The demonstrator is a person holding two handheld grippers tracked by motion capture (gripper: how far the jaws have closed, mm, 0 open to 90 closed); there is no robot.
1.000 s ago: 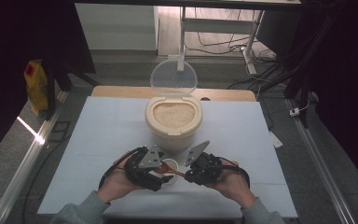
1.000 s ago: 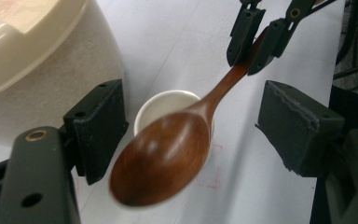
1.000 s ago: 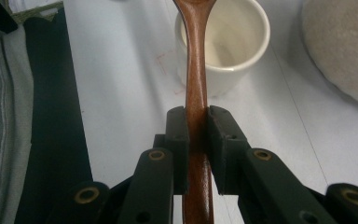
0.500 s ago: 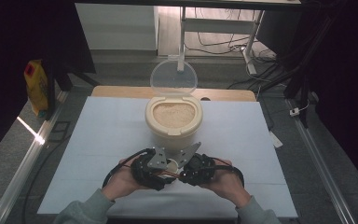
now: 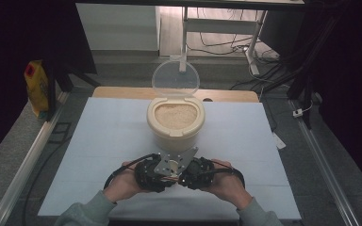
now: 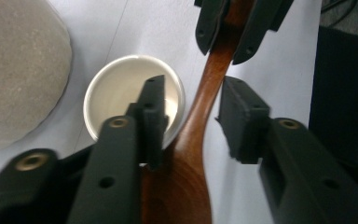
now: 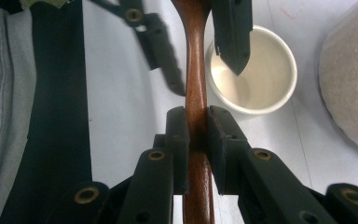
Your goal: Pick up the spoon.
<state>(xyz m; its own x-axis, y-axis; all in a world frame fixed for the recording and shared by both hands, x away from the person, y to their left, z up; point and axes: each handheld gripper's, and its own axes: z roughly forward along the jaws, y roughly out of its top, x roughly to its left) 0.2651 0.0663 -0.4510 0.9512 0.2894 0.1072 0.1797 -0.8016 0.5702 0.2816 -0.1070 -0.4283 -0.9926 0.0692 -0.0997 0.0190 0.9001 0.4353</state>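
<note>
My right gripper [image 7: 196,114] is shut on the thin handle of a brown wooden spoon [image 7: 196,56], held low over the table. My left gripper [image 6: 193,86] faces it from the other side. Its jaws have just been closing and now straddle the spoon [image 6: 200,116] where it widens, with small gaps still showing at the pads. A small white cup [image 6: 121,88] stands empty on the table just beside the spoon, also seen in the right gripper view [image 7: 261,79]. In the high view both grippers, left [image 5: 156,173] and right [image 5: 194,173], meet in front of the rice container [image 5: 175,120].
The cream container is full of rice and its clear lid [image 5: 175,77] stands open at the back. A white mat [image 5: 99,141] covers the table. A yellow packet [image 5: 37,87] stands off the table's left side. Metal rails run along both sides.
The two hands have drawn together over the cup. The left gripper's jaws have narrowed around the spoon that the right gripper holds.
</note>
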